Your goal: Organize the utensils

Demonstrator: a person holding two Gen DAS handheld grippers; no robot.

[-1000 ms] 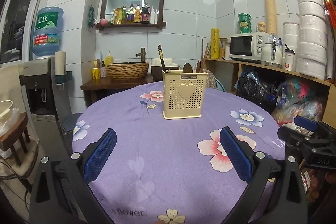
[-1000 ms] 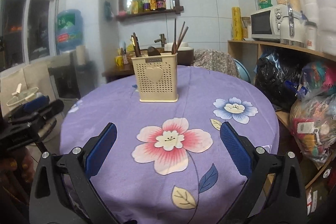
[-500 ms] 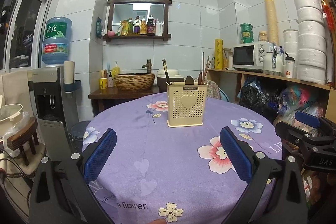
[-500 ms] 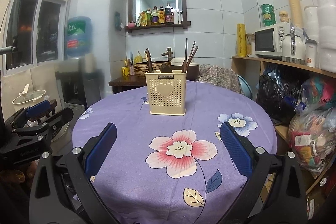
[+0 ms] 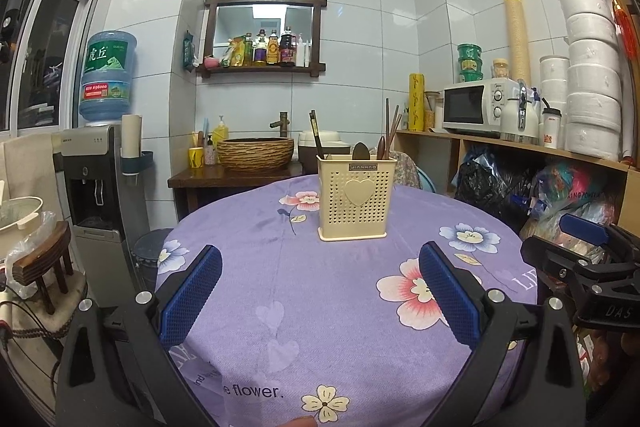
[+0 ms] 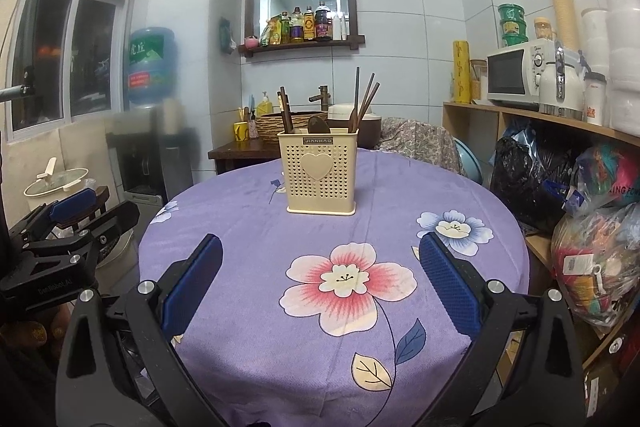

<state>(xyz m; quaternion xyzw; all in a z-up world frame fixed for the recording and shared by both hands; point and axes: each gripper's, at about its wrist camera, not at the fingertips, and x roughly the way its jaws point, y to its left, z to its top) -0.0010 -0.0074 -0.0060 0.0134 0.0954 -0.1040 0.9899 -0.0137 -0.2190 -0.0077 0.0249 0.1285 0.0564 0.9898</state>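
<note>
A cream perforated utensil holder [image 5: 354,199] [image 6: 320,175] with a heart on its front stands upright on the far half of the round purple floral table [image 5: 320,307] [image 6: 260,227]. Dark chopsticks [image 6: 362,99] and a wooden spoon [image 6: 318,125] stick up out of it. My left gripper [image 5: 320,291] hangs open over the table's near side, nothing between its blue pads. My right gripper [image 6: 320,283] is open too, above the pink flower print, well short of the holder. Each gripper shows at the edge of the other's view.
Behind the table stands a wooden stand with a woven basin [image 5: 256,153]. A water dispenser [image 5: 96,163] is at the left. Shelves at the right carry a microwave [image 5: 476,105], with stuffed bags [image 6: 600,247] below. A wooden stool [image 5: 44,271] sits low at the left.
Both grippers have tilted up and drawn back from the holder, so it looks smaller and further off. Both stay open and empty.
</note>
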